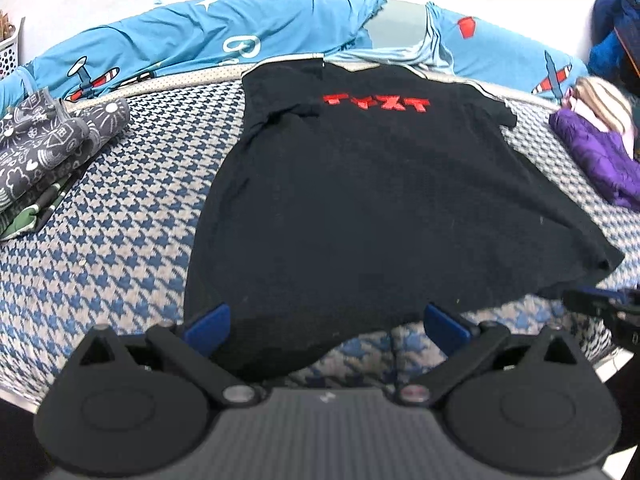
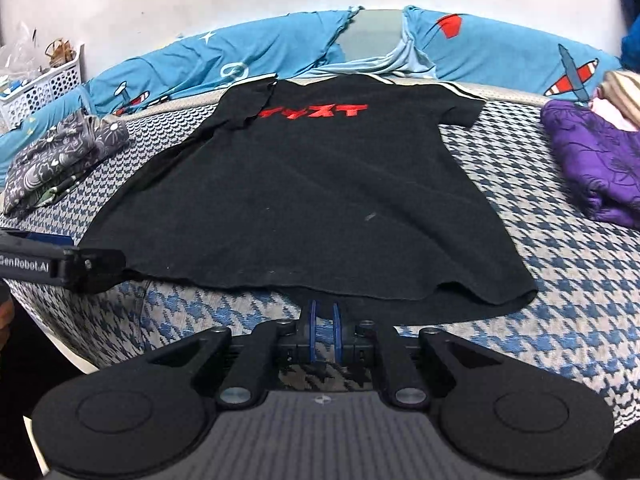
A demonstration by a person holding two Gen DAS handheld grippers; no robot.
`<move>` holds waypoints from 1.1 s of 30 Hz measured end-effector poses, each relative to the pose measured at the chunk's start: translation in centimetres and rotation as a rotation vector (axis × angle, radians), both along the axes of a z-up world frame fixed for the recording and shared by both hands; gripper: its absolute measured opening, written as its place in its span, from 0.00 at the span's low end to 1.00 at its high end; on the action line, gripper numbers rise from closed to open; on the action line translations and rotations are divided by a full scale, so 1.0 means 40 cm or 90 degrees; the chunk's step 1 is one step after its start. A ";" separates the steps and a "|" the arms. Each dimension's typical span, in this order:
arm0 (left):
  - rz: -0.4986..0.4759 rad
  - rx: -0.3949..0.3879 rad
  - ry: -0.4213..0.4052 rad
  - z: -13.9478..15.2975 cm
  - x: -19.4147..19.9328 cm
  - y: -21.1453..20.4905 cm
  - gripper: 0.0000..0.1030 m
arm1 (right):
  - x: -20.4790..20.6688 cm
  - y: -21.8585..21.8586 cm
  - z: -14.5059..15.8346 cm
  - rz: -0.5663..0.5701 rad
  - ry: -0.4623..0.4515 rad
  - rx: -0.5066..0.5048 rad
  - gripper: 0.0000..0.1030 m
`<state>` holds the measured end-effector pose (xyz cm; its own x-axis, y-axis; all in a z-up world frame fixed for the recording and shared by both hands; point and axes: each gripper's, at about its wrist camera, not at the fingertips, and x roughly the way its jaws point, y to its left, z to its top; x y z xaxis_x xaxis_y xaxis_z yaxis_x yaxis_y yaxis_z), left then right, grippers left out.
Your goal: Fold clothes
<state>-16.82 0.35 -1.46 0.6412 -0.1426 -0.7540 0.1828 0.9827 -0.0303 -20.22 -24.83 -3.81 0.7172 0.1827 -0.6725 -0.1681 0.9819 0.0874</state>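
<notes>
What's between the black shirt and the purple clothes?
Only bare blue-and-white houndstooth bed cover lies between the black T-shirt with red letters and the folded purple garment, seen in the right wrist view.

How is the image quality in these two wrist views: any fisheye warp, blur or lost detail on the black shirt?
Left wrist view: strong fisheye bend at the bed edge, dark corners; the shirt is nearly featureless black, with its red print soft. Right wrist view: same bend, slightly more fabric texture on the shirt, even lighting with no glare; the left hand-held gripper at the frame edge is sharp enough to read its label.
</notes>
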 end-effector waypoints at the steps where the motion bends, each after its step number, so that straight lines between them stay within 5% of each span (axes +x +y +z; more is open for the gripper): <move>1: -0.002 0.004 0.001 -0.002 -0.001 -0.001 1.00 | 0.002 0.003 -0.001 0.002 0.001 -0.001 0.09; 17: -0.014 0.045 0.027 -0.038 0.018 -0.022 1.00 | 0.055 0.043 -0.001 0.009 -0.014 -0.001 0.09; 33: 0.066 -0.016 0.024 -0.016 0.082 0.034 1.00 | 0.154 0.017 0.000 -0.033 -0.015 0.048 0.09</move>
<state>-13.56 1.72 -2.12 0.6249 -0.0964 -0.7747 0.0788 0.9951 -0.0602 -14.07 -24.14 -3.83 0.7428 0.1944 -0.6406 -0.1201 0.9801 0.1581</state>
